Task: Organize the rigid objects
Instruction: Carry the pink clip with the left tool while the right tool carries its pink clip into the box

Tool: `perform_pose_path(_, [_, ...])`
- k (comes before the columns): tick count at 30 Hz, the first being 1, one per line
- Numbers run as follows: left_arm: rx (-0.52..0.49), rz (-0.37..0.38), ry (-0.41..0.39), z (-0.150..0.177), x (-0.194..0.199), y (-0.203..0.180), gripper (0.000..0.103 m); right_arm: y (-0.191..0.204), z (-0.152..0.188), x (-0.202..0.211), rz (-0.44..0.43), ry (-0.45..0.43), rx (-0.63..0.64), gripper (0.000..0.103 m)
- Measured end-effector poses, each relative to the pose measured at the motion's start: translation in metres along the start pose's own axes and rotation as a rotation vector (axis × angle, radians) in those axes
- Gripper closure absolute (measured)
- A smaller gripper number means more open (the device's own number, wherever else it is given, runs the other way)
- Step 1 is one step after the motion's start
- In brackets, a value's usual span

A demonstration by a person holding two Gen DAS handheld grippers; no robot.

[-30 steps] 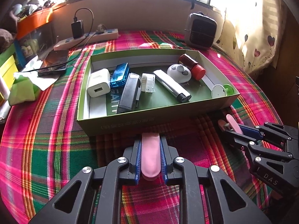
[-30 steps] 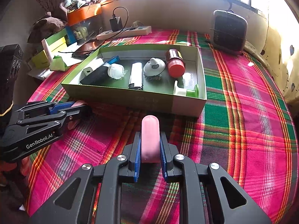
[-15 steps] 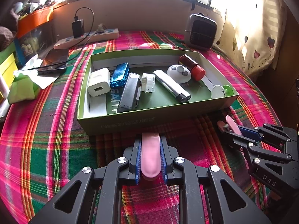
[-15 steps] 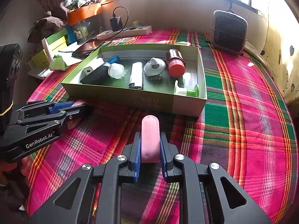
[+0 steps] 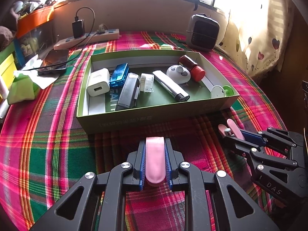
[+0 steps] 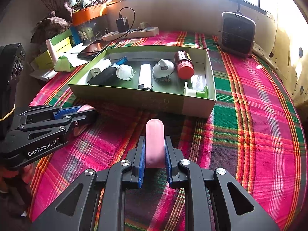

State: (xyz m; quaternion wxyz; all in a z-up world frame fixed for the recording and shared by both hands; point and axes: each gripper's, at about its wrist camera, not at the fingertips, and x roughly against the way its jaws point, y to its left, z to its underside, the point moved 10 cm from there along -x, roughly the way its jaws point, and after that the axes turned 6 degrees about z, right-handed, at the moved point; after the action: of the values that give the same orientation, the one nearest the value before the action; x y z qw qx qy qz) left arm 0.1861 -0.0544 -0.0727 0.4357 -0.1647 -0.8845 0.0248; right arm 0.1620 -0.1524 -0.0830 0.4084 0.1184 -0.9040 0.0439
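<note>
We hold both claws low over the cloth: left gripper (image 5: 155, 150) & right gripper (image 6: 155, 150) each pinch a pink piece (image 5: 154, 161). Green box (image 5: 154, 118) just ahead w/ charger (image 5: 98, 84), lighter (image 5: 170, 85), red-capped bottle (image 5: 191, 68).

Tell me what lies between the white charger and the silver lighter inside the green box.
In the left wrist view, between the white charger and the silver lighter lie the blue case, the black bar and a small clear-white piece.

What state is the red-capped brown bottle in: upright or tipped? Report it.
Tipped. The red-capped brown bottle lies on its side inside the green cardboard box, its cap pointing toward the box's near wall.
</note>
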Motion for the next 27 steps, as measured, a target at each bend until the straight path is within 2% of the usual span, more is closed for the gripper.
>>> perform_pose_path(27, [-0.017, 0.015, -0.075, -0.013, 0.036, -0.009, 0.086, 0.005, -0.009, 0.031, 0.005, -0.068, -0.015, 0.084])
